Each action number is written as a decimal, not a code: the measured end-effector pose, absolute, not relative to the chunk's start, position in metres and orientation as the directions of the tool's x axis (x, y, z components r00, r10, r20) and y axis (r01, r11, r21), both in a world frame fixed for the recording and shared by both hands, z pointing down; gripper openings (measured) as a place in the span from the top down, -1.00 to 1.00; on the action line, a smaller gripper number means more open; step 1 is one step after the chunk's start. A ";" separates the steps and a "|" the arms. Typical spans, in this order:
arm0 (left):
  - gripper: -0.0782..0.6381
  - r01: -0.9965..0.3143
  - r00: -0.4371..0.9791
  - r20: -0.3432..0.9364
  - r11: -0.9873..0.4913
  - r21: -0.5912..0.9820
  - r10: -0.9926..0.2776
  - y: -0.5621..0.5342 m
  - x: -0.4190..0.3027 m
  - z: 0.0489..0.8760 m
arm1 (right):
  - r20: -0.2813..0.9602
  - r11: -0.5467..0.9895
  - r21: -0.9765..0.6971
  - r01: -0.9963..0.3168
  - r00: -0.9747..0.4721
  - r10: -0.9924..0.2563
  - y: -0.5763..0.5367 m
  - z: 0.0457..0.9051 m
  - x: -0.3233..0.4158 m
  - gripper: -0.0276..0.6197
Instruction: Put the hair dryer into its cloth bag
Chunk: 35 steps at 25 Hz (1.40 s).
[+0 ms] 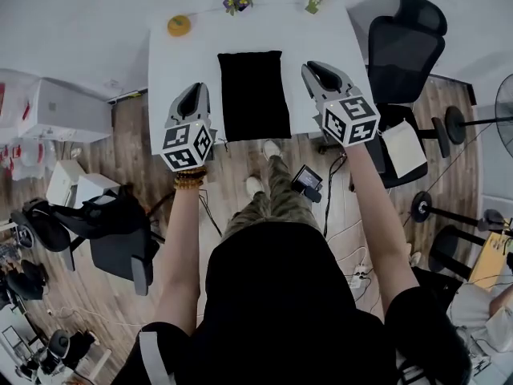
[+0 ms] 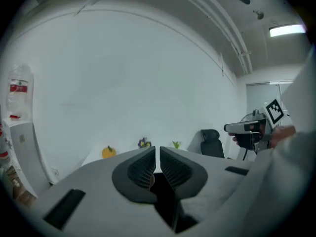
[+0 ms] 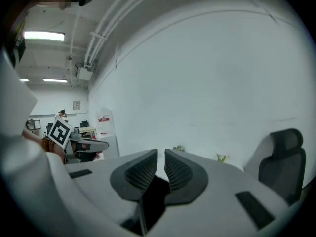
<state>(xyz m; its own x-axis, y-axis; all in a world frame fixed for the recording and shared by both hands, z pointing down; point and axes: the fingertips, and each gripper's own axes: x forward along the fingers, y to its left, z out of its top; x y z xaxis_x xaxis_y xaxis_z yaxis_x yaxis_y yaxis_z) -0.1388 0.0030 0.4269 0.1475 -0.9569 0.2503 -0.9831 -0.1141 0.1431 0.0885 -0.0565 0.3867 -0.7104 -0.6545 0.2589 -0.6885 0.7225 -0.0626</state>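
Note:
A flat black cloth bag point(image 1: 254, 95) lies in the middle of the white table point(image 1: 184, 62). No hair dryer shows in any view. My left gripper point(image 1: 191, 95) is held up in the air left of the bag, my right gripper point(image 1: 315, 70) right of it. Both point nearly level toward the far wall. In the left gripper view the left gripper point(image 2: 157, 154) has its jaws together with nothing between them. The right gripper point(image 3: 161, 159) is likewise shut and empty in its own view. Each gripper sees the other at its side: the right gripper point(image 2: 249, 128), the left gripper point(image 3: 84, 144).
At the table's far edge sit an orange round object point(image 1: 179, 25) and two small potted plants point(image 1: 237, 0) point(image 1: 313, 2). A black office chair point(image 1: 405, 42) stands right of the table. A person's legs and shoes point(image 1: 271, 175) are at the near edge. Cables and stands crowd the floor.

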 end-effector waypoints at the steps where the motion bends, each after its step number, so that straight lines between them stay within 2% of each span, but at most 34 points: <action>1: 0.67 -0.985 0.134 0.198 -0.109 0.132 -0.971 -0.003 -0.135 0.404 | 0.199 0.712 -0.034 -0.701 -0.703 -0.683 -0.056 0.363 0.085 0.79; 4: 0.67 -0.991 0.108 0.057 -0.103 0.087 -0.992 -0.011 -0.120 0.341 | 0.052 0.665 0.058 -0.745 -0.663 -0.747 -0.047 0.305 0.077 0.79; 8: 0.67 -0.996 0.092 -0.084 -0.092 -0.008 -0.992 0.002 -0.100 0.276 | -0.081 0.583 0.176 -0.793 -0.602 -0.794 -0.020 0.252 0.074 0.79; 15: 0.67 -0.994 0.098 -0.197 -0.087 -0.060 -0.975 0.037 -0.069 0.236 | -0.214 0.466 0.231 -0.854 -0.512 -0.832 0.024 0.218 0.078 0.79; 21: 0.68 -0.997 0.022 -0.262 -0.002 -0.080 -0.965 0.058 -0.060 0.247 | -0.180 0.472 0.199 -0.859 -0.505 -0.844 0.043 0.253 0.069 0.79; 32: 0.68 -0.995 0.051 -0.187 -0.033 -0.097 -0.981 0.075 -0.051 0.301 | -0.111 0.533 0.154 -0.832 -0.550 -0.828 0.061 0.297 0.049 0.79; 35: 0.68 -0.982 0.086 -0.142 -0.060 -0.181 -0.986 0.080 -0.048 0.317 | -0.091 0.539 0.158 -0.828 -0.555 -0.827 0.063 0.310 0.046 0.79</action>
